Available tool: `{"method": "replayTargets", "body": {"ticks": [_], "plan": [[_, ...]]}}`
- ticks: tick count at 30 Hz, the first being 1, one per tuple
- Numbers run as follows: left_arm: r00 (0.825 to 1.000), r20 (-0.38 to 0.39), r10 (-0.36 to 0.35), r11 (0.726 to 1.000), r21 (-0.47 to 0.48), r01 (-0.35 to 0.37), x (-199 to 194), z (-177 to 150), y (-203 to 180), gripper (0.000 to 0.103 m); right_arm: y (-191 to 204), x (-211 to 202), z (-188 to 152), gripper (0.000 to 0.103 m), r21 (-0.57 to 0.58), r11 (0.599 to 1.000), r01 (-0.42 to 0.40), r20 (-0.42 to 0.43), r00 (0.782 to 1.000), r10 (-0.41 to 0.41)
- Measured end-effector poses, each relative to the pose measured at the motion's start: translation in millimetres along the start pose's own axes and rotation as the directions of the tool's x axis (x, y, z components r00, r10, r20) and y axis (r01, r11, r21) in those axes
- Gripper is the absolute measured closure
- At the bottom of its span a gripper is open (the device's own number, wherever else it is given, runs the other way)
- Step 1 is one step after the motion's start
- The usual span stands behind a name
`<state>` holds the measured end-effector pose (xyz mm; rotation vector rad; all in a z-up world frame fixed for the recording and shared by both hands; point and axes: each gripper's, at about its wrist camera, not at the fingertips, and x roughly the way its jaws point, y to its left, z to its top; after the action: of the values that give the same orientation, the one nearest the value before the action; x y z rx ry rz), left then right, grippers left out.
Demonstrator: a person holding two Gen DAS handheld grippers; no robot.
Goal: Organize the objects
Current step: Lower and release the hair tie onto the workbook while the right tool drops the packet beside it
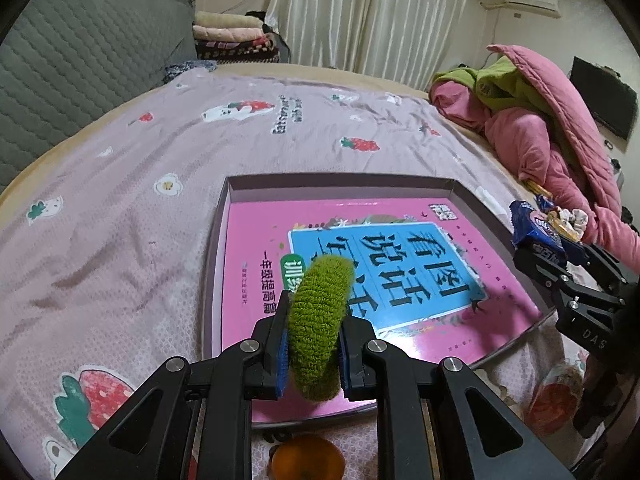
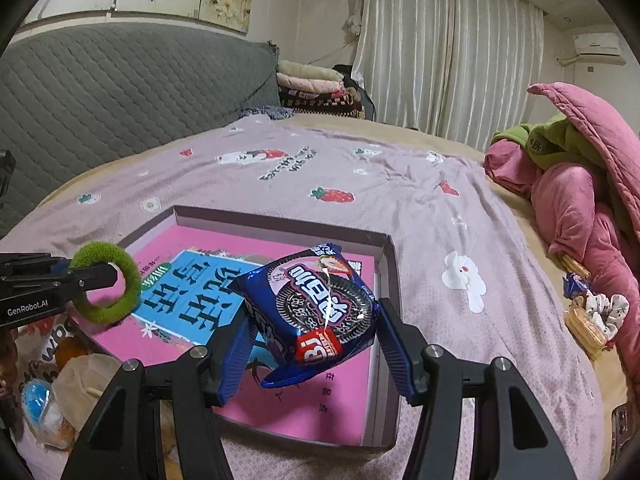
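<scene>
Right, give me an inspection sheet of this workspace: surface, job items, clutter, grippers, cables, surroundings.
Surface: lilac strawberry-print bedsheet, wrinkled.
Job's things: shallow grey cardboard tray holding a pink-and-blue book; fuzzy green hair ring; blue cookie packet.
Clutter: snack packets and a white scrunchie by the pink quilt; orange fruit; plastic-wrapped items.
Grippers: left gripper clamps the hair ring; right gripper clamps the packet, both above the tray.
Cables: nothing seen.
Surroundings: grey quilted headboard, white curtains, folded blankets.
</scene>
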<state>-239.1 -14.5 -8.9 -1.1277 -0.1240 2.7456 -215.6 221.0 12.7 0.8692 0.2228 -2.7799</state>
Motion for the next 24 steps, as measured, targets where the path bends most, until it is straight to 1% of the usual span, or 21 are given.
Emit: {"method": "replayTargets", "body": {"ticks": [7,10,12,15,17,21,23,24], "plan": [[1.0,-0.024,0.001,1.0,0.001,-0.001,6,-3,0,0.084,-3,12,-5,0.044,-0.012,1.0,0.012,-0.088,0.996,-0.013],[0.999,-0.041,-0.02,1.0,0.004,0.02,7,-4,0,0.084,-7,17,-8,0.044,0.001,1.0,0.01,-0.122,0.993,-0.009],[0.998,-0.053,-0.031,1.0,0.002,0.031,7,-4,0,0.081,-9,18,-9,0.043,0.006,1.0,0.013,-0.134,0.991,-0.012],[0.997,-0.072,-0.042,0.999,-0.011,0.041,9,-4,3,0.073,-11,20,-10,0.043,0.009,1.0,0.006,-0.151,0.989,-0.005],[0.996,-0.08,-0.042,0.999,-0.017,0.04,11,-5,4,0.062,-11,21,-11,0.042,0.007,1.0,-0.003,-0.164,0.986,0.004],[0.996,-0.081,-0.041,0.999,-0.021,0.039,11,-5,6,0.057,-10,25,-13,0.042,0.008,1.0,-0.017,-0.195,0.981,0.018],[0.996,-0.078,-0.041,0.999,-0.02,0.04,11,-4,7,0.052,-10,25,-14,0.042,0.008,1.0,-0.016,-0.198,0.98,0.017],[0.996,-0.076,-0.045,0.999,-0.019,0.044,11,-4,6,0.051,-10,25,-14,0.042,0.008,1.0,-0.017,-0.2,0.98,0.018]]}}
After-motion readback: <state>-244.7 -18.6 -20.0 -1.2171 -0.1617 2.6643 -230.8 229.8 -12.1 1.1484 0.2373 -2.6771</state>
